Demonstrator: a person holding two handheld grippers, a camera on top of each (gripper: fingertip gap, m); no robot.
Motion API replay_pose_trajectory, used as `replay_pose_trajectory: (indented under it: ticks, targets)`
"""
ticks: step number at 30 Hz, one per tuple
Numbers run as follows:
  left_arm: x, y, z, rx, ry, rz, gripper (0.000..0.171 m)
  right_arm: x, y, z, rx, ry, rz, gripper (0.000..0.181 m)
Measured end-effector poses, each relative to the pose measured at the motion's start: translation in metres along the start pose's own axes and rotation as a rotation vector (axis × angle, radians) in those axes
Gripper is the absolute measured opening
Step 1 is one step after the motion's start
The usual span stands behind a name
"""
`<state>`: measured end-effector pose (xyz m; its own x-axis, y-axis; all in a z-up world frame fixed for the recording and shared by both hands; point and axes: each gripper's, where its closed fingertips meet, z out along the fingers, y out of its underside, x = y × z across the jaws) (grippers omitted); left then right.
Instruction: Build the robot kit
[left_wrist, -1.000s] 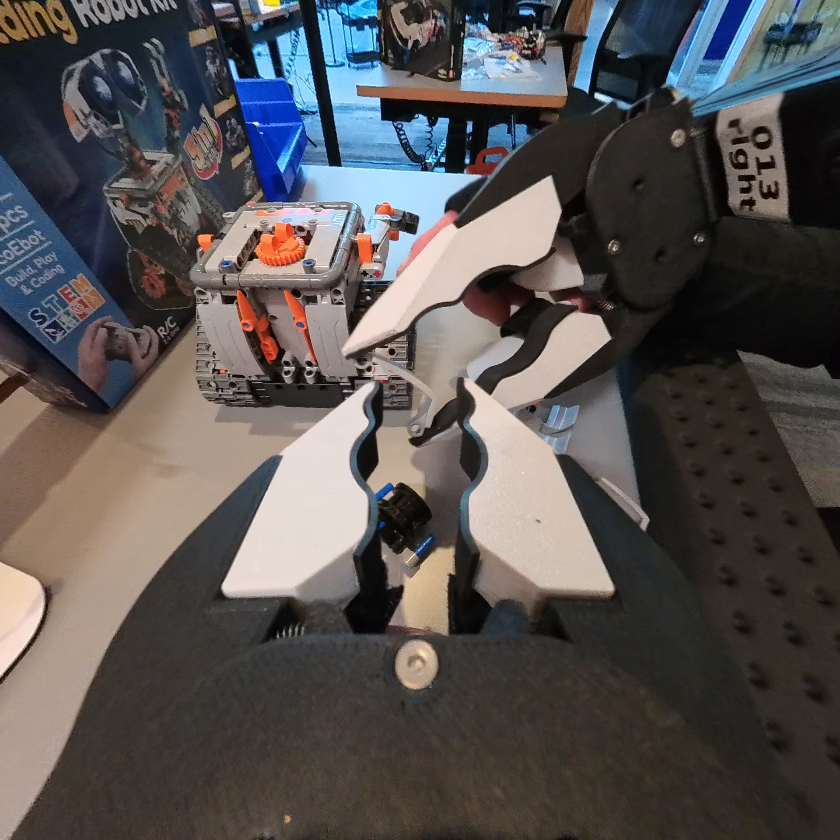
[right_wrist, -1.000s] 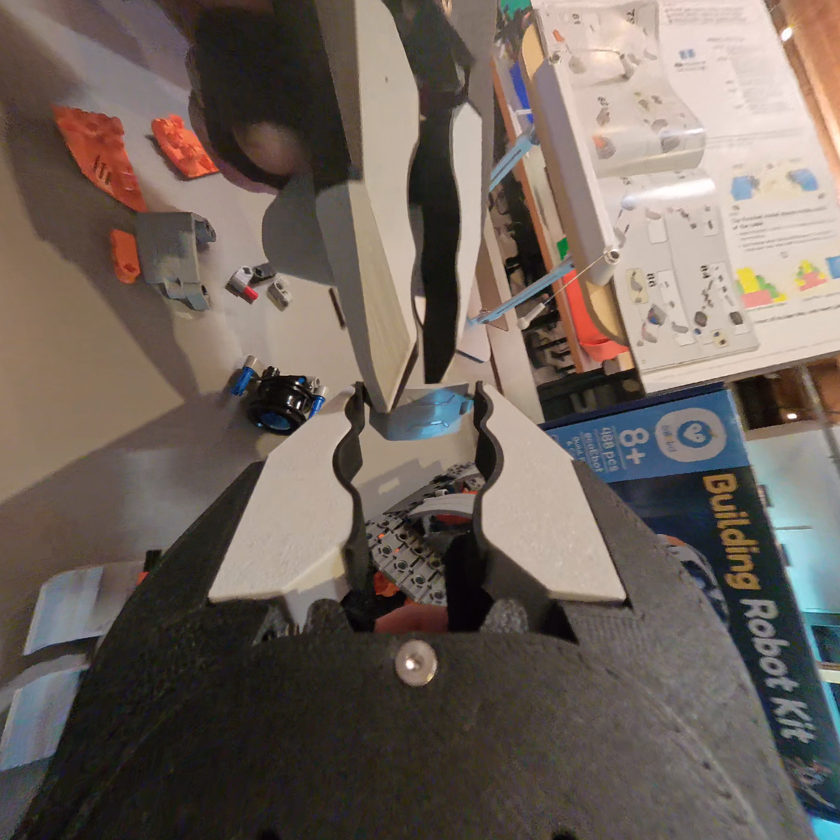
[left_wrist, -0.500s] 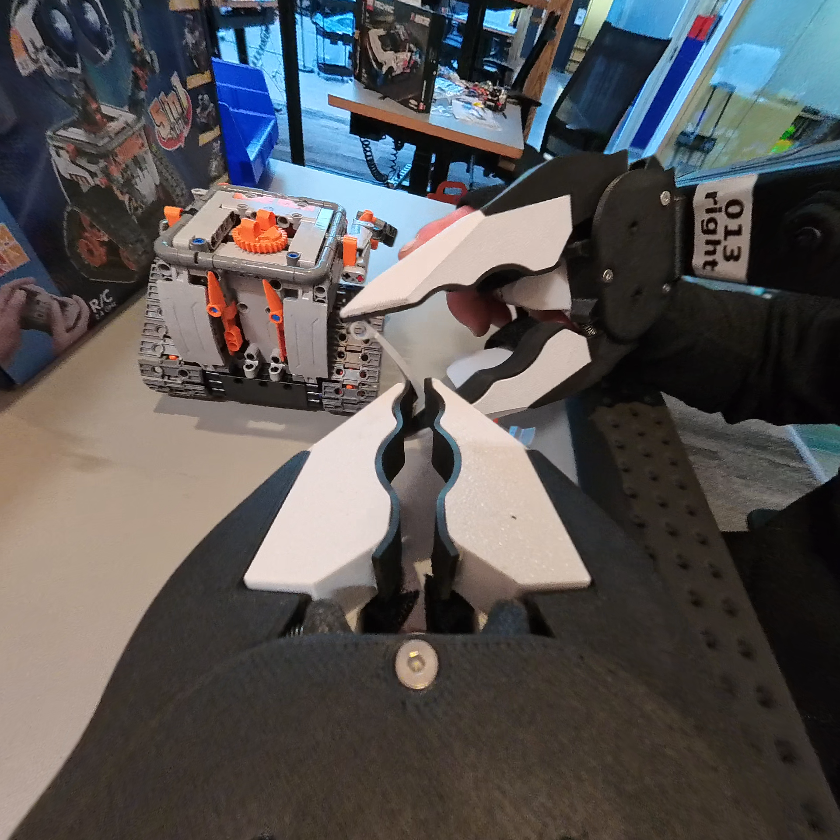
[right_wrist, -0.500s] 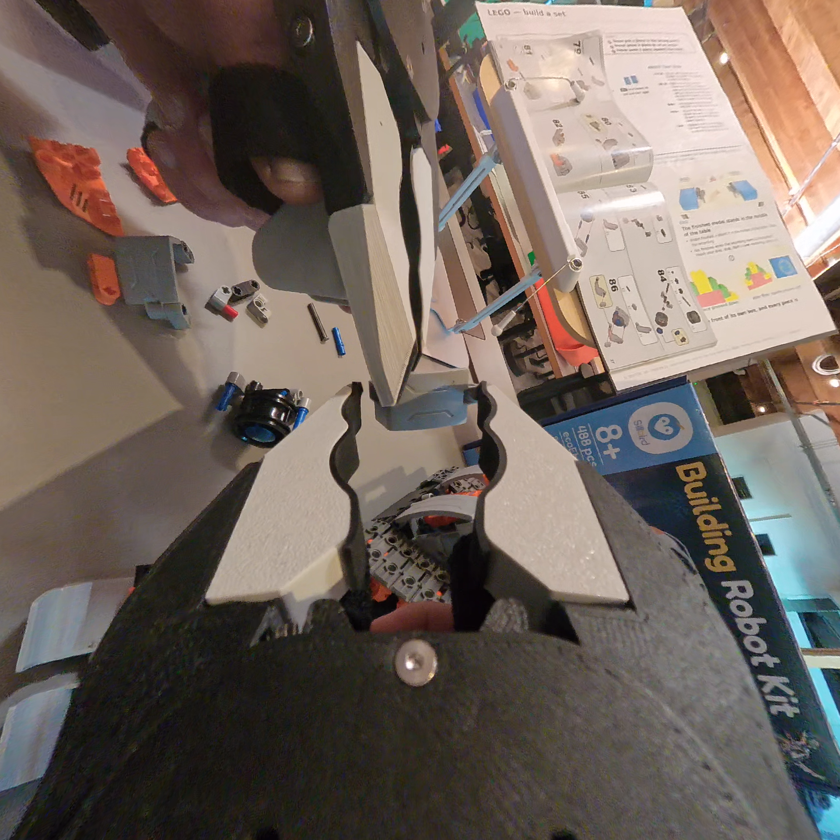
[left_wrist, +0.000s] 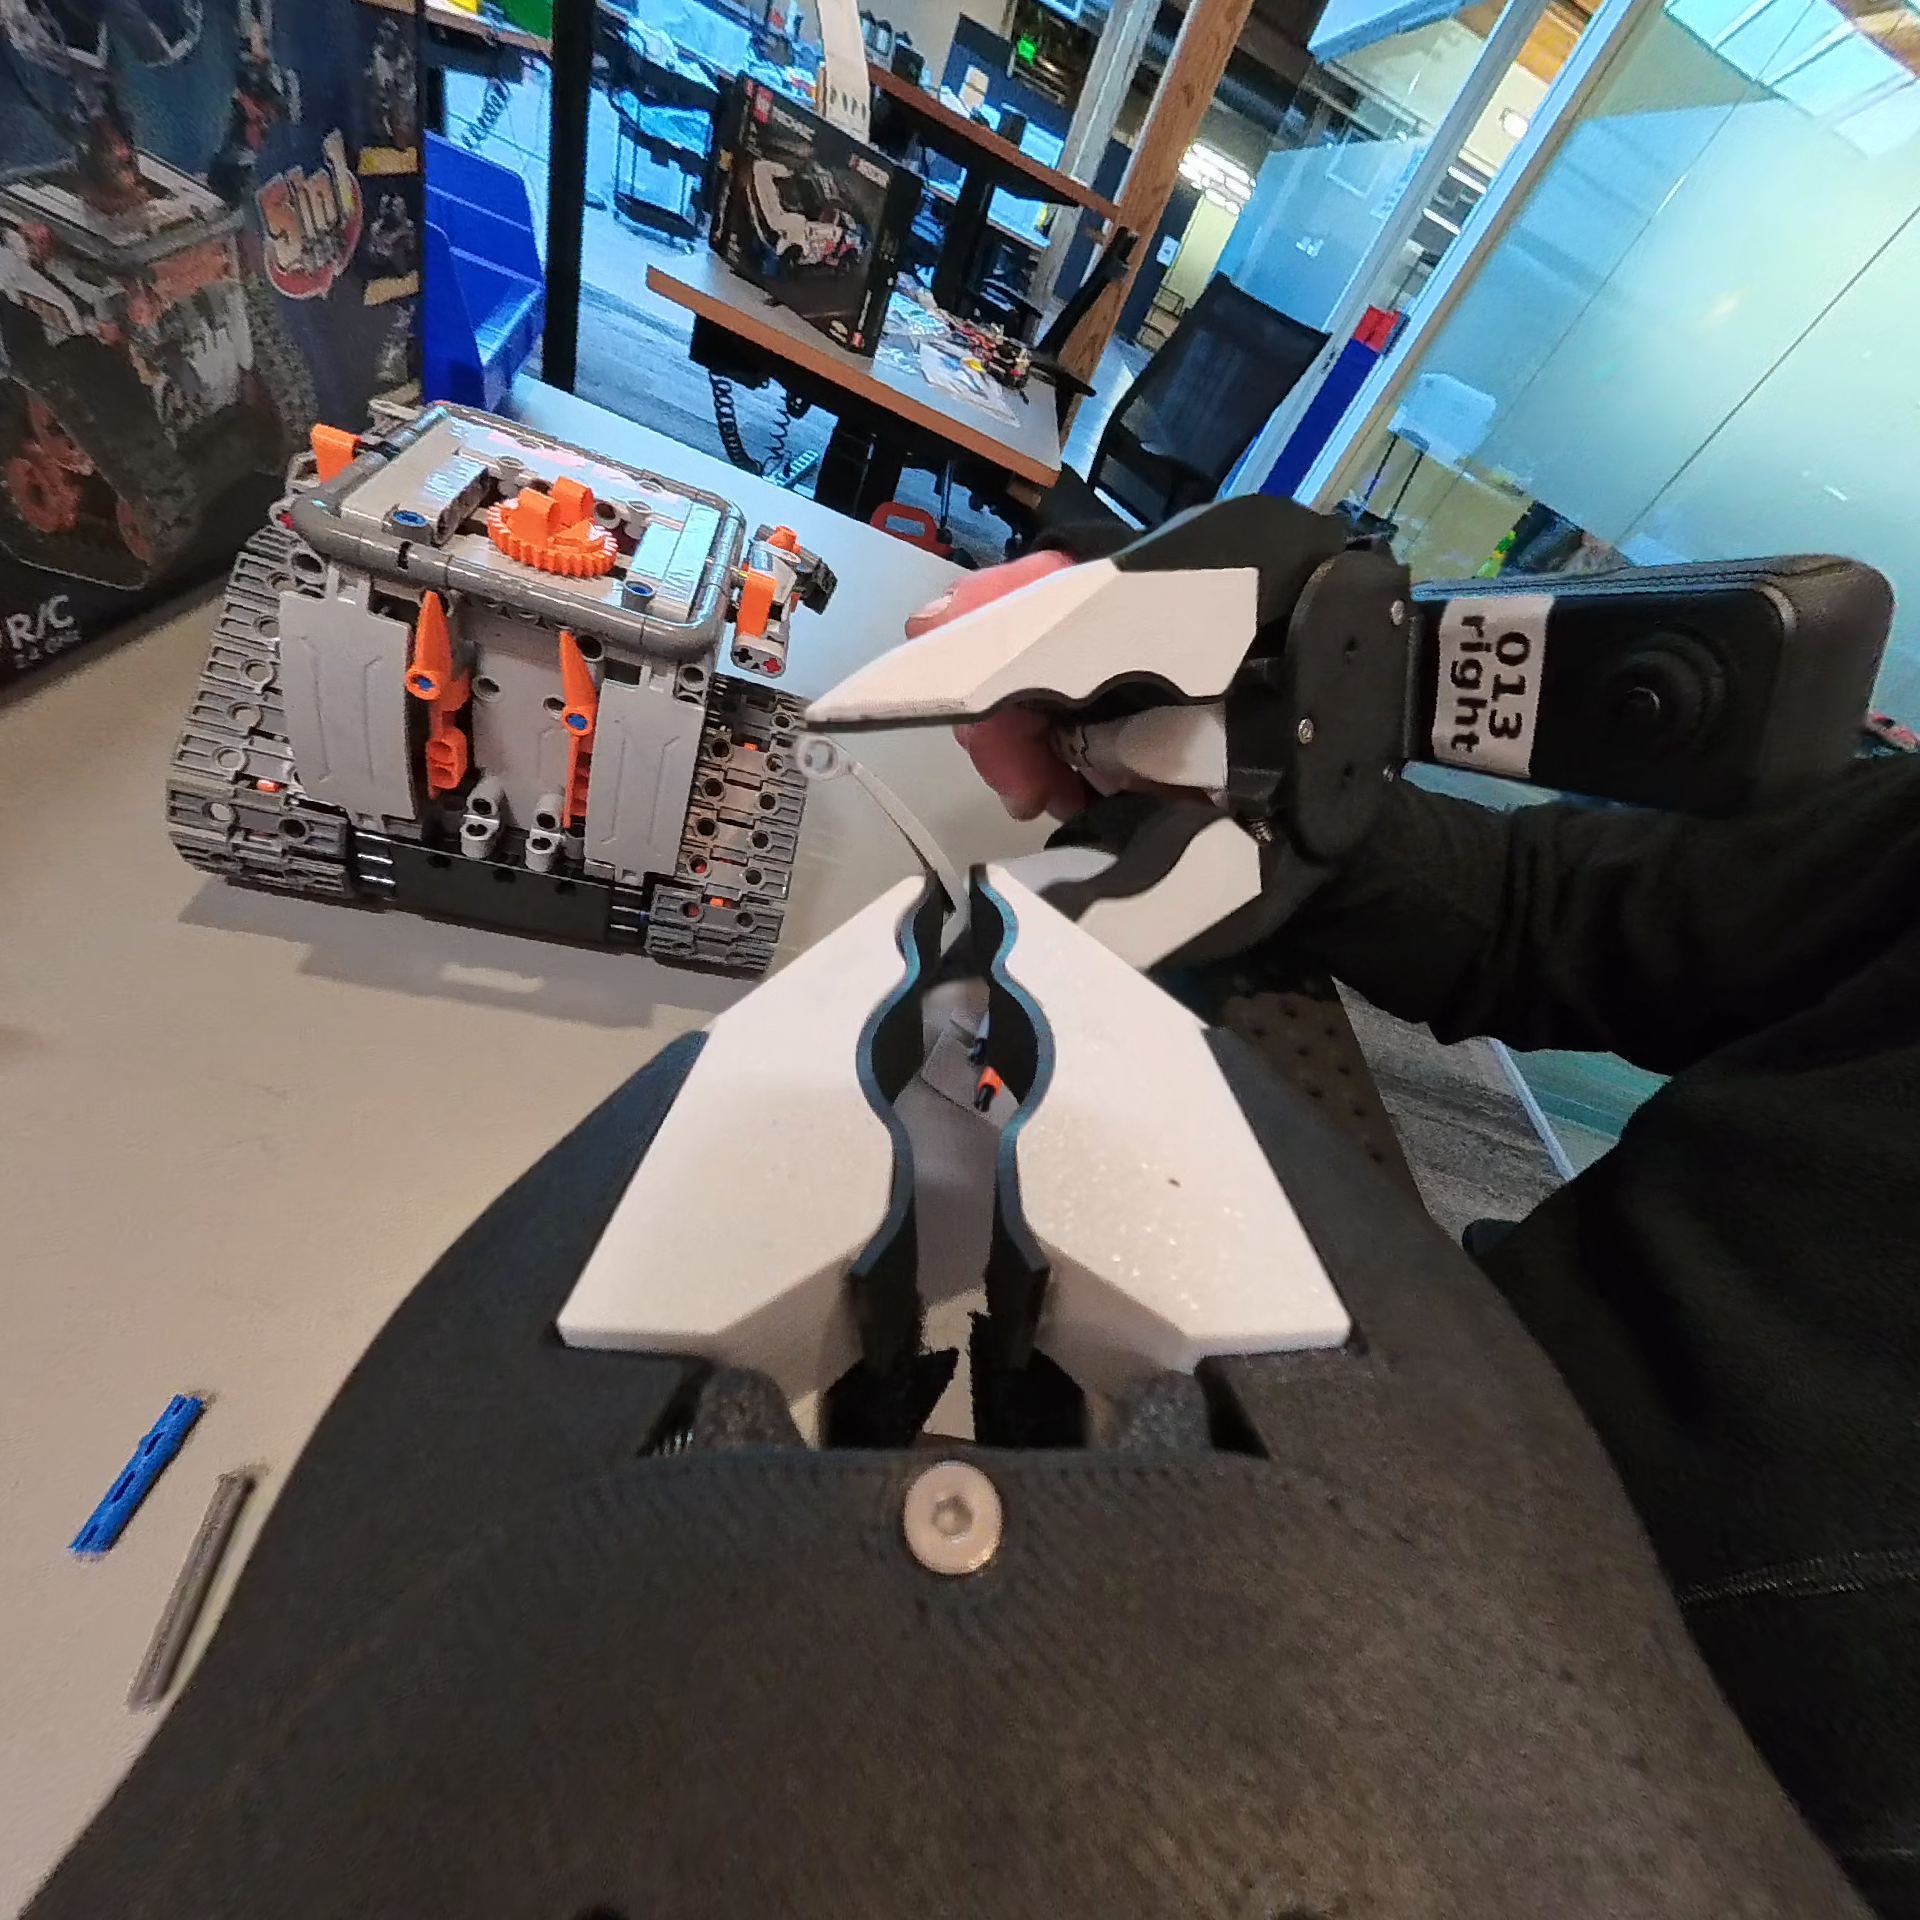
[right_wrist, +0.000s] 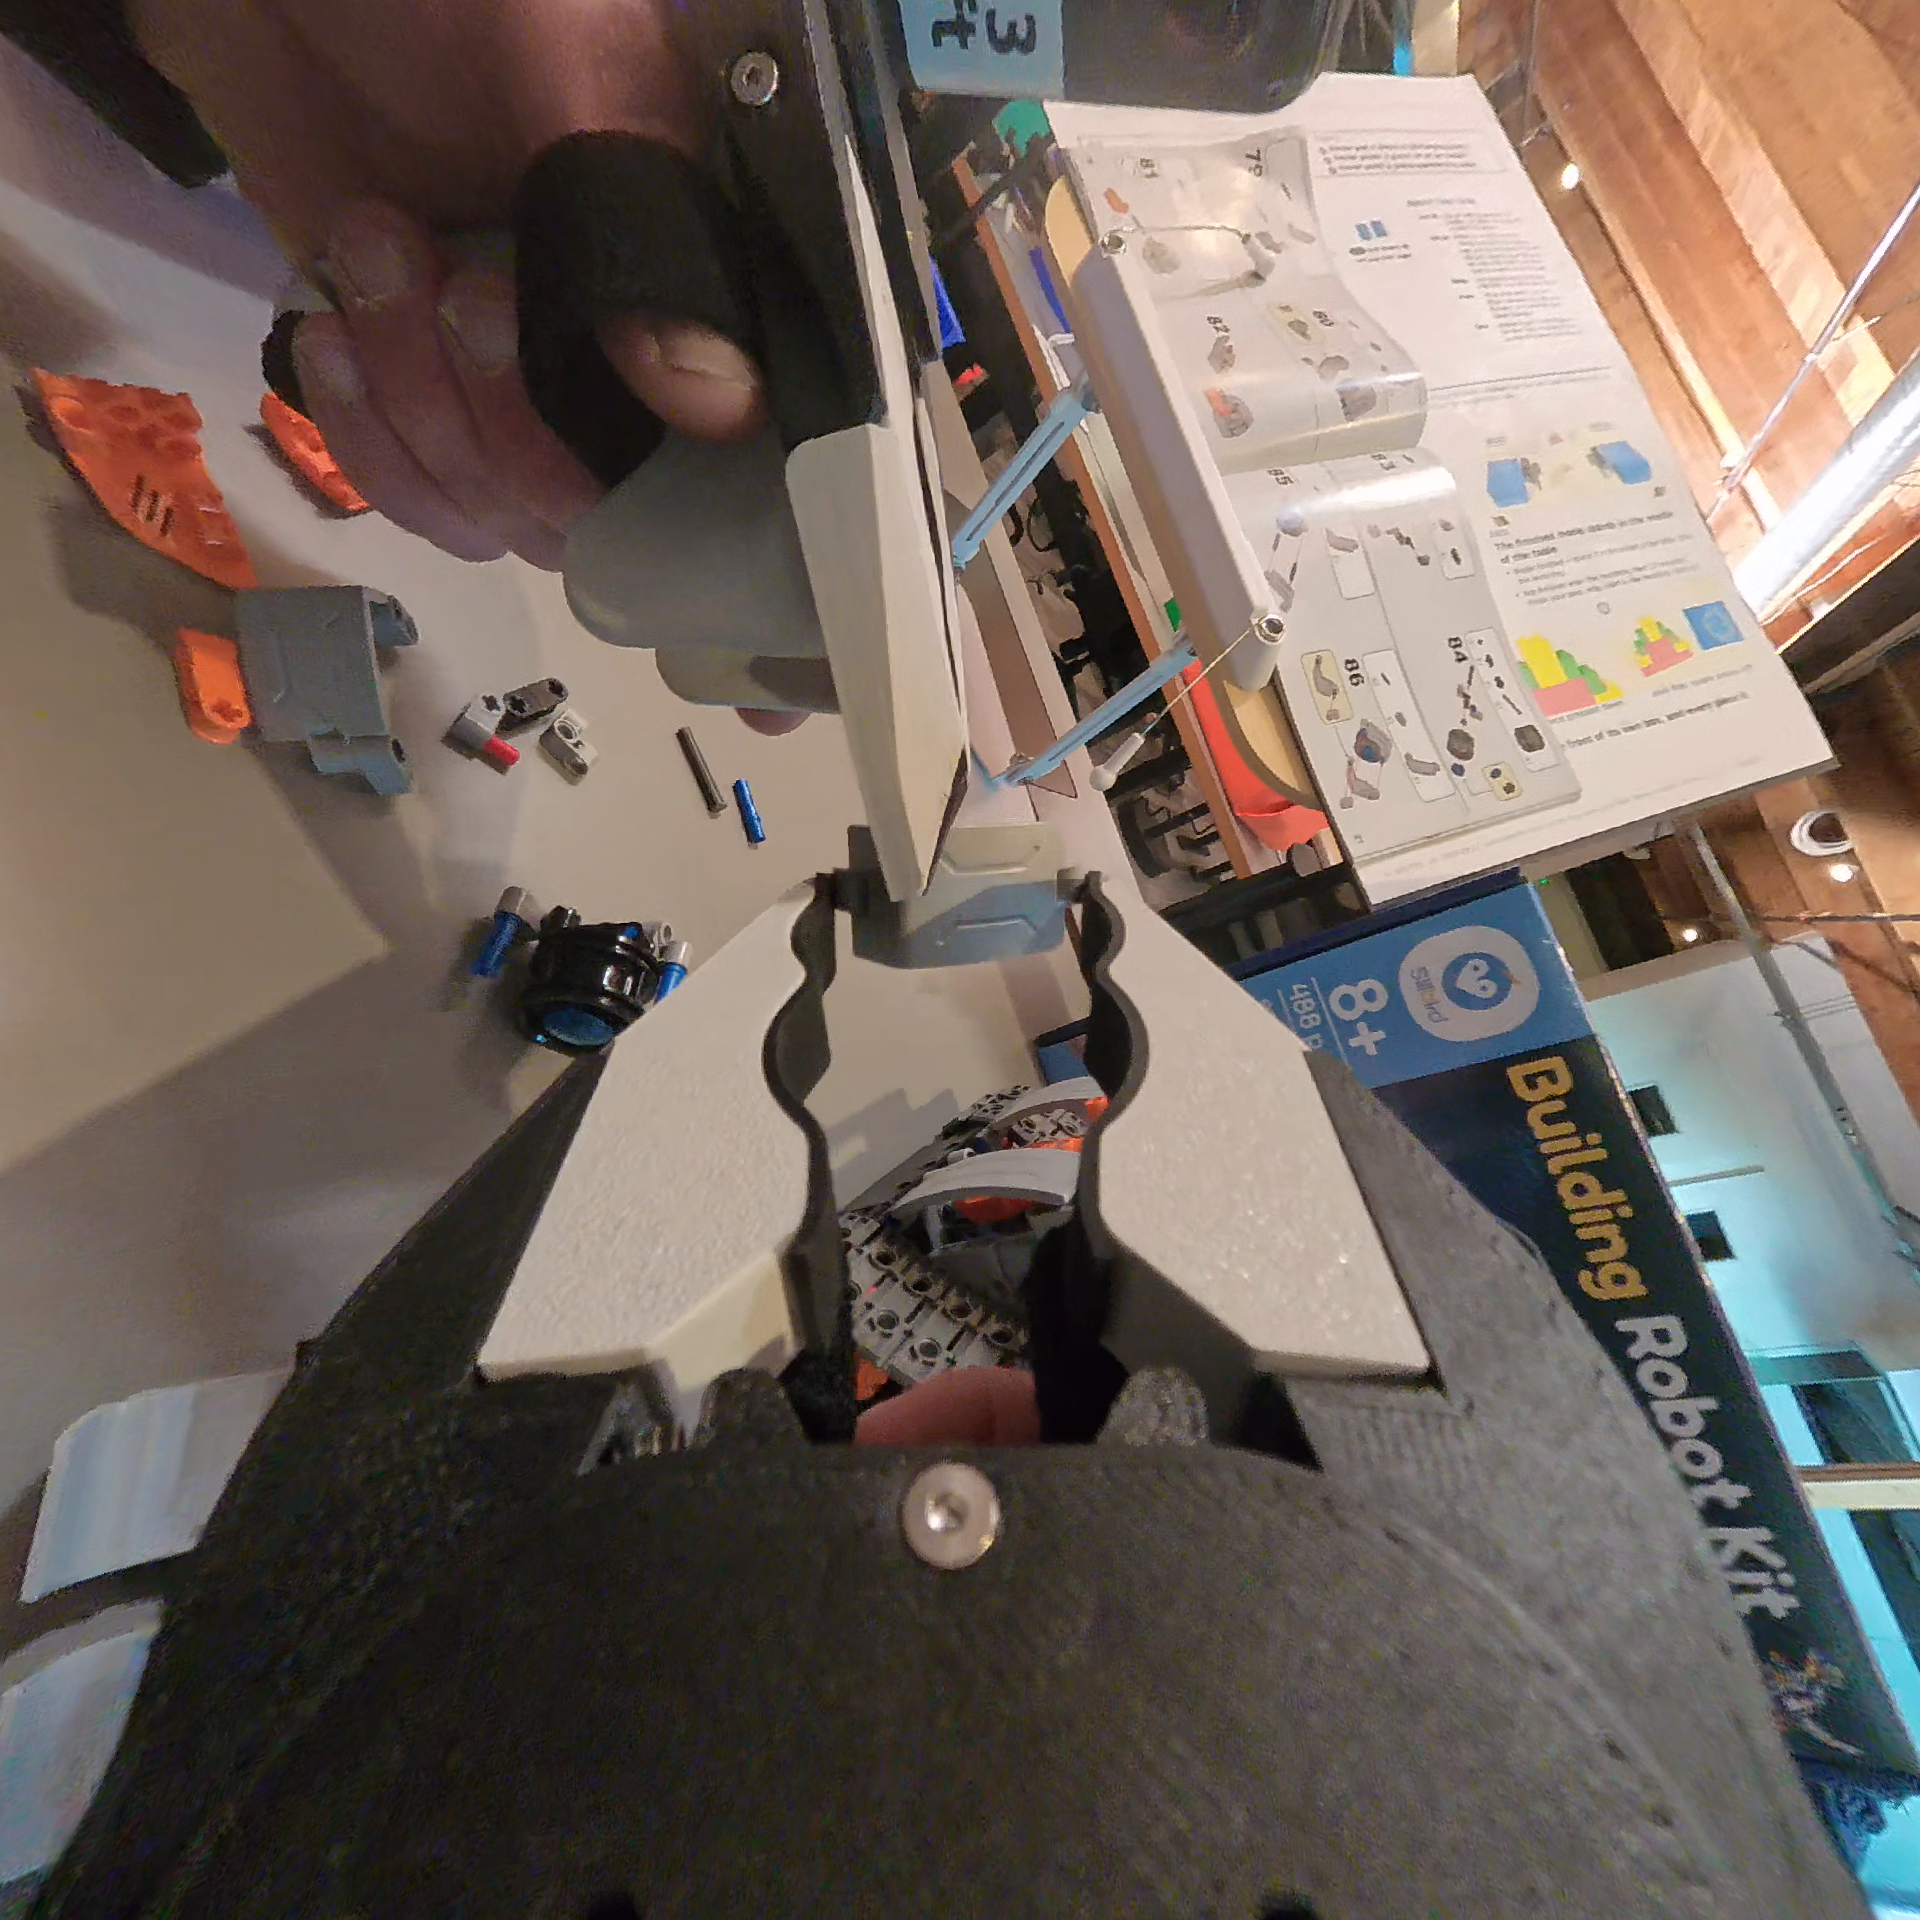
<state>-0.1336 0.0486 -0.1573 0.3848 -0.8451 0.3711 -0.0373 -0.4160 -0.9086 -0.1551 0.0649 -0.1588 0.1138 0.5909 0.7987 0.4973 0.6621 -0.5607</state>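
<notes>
**Two grippers share one small grey panel above the table**

At the far left of the left wrist view, a blue pin (left_wrist: 137, 1473) and a dark axle (left_wrist: 192, 1588) lie loose on the table (left_wrist: 260, 1091). Beyond them stands a grey-and-orange tracked model (left_wrist: 488, 717), with a printed kit box (left_wrist: 156, 260) behind it. The model sits just beside the grippers, probably kept near so that pieces can be brought to it.

In the middle, the left gripper (left_wrist: 961, 899) has its jaws nearly together, pinching the thin edge of a curved light-grey panel (left_wrist: 883, 795), whose ringed end pokes out above the tips. It seems to be held edge-on so that the other tool can take it across its width.

To the right, the right gripper (left_wrist: 935, 800), gripped in a gloved hand, points inward, its jaws set moderately apart around the same piece. In its own view the right gripper (right_wrist: 951, 894) meets both ends of the grey panel (right_wrist: 961, 920) with its tips; I judge it to be gripping, lightly. The left gripper (right_wrist: 930, 821) comes down from above onto that panel. Further right, an instruction booklet (right_wrist: 1455, 468) stands propped on a holder, presumably for reference.
</notes>
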Motion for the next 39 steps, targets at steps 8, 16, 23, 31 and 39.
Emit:
replay_pose_trajectory:
  ticks: [8, 16, 23, 31, 39]
  targets:
    - [0.005, 0.006, 0.003, -0.023, 0.041, -0.033, 0.003, -0.007, 0.003, 0.003, -0.010, -0.052, 0.048, 0.047]
    - [-0.046, 0.025, -0.018, -0.239, -0.274, 0.226, 0.022, -0.032, 0.026, 0.002, -0.101, -0.273, 0.202, 0.047]
    - [-0.075, 0.073, -0.017, -0.515, -0.290, 0.319, 0.030, -0.073, 0.046, -0.001, -0.204, -0.507, 0.312, 0.047]
    - [-0.065, 0.097, -0.006, -0.662, -0.086, 0.279, 0.022, -0.095, 0.048, 0.002, -0.236, -0.588, 0.324, 0.047]
    - [-0.055, 0.098, 0.002, -0.593, -0.043, 0.260, 0.019, -0.098, 0.054, 0.002, -0.244, -0.609, 0.328, 0.047]
